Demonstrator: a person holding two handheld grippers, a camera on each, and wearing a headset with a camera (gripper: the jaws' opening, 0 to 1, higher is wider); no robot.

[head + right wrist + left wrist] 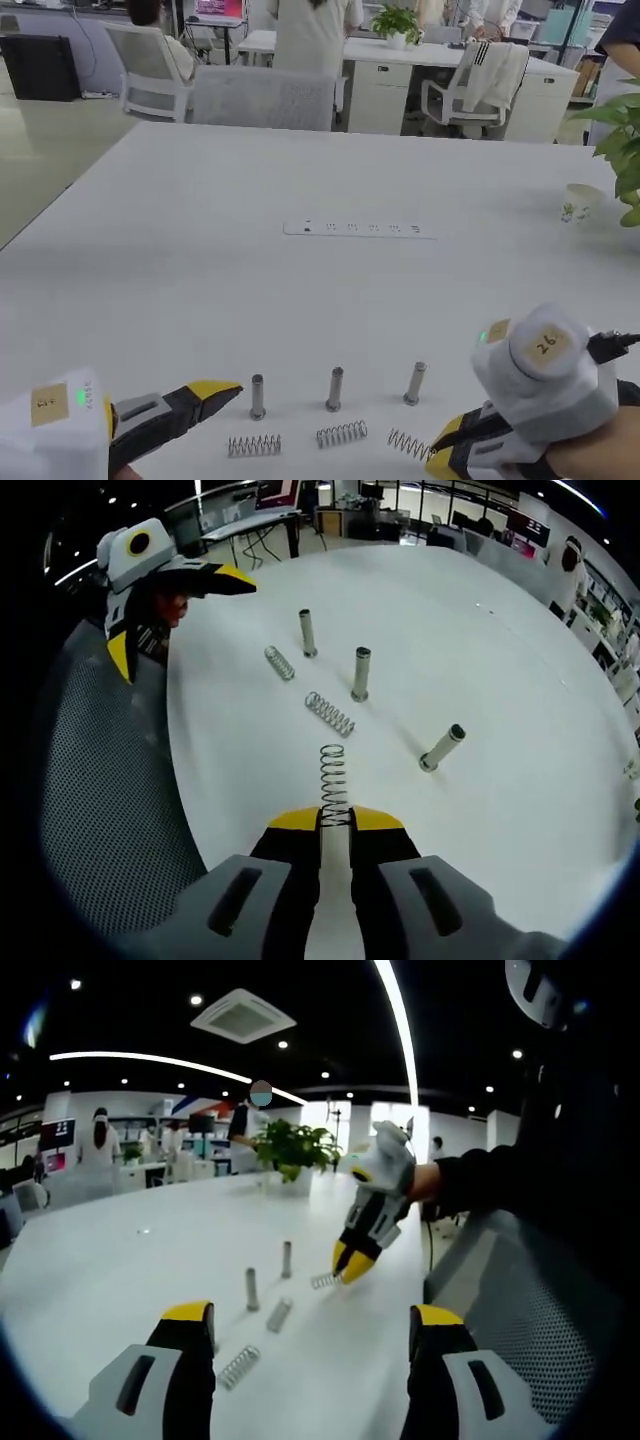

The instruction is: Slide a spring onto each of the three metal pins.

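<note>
Right gripper (335,820) is sitting closest to the lens, its jaws pressing together on the near end of one coil spring (333,775). That spring is stretching straight ahead from the tips over the white table (300,300); whether its far end is touching the surface cannot be told.

Count of springs: three. The other two springs (254,446) (341,434) are lying flat on the table, side by side in a loose row, apart from one another.

Count of metal pins (335,388): three. They are standing upright in a row just behind the springs, each one apart from every spring.

Left gripper (215,392) is hovering low at the left end of the row, near the left pin (258,396). Its jaws are standing spread wide in its own view and are gripping nothing.

Limits of view: in the head view the lower edge is cutting off both gripper bodies, and the right gripper's bulk is covering its own tips, so the grip is reading clearly from the right gripper view alone. Farther back, a power strip (358,229) is sitting in the table and a paper cup (580,203) is standing near the right edge beside plant leaves (625,150), partly cut off.
</note>
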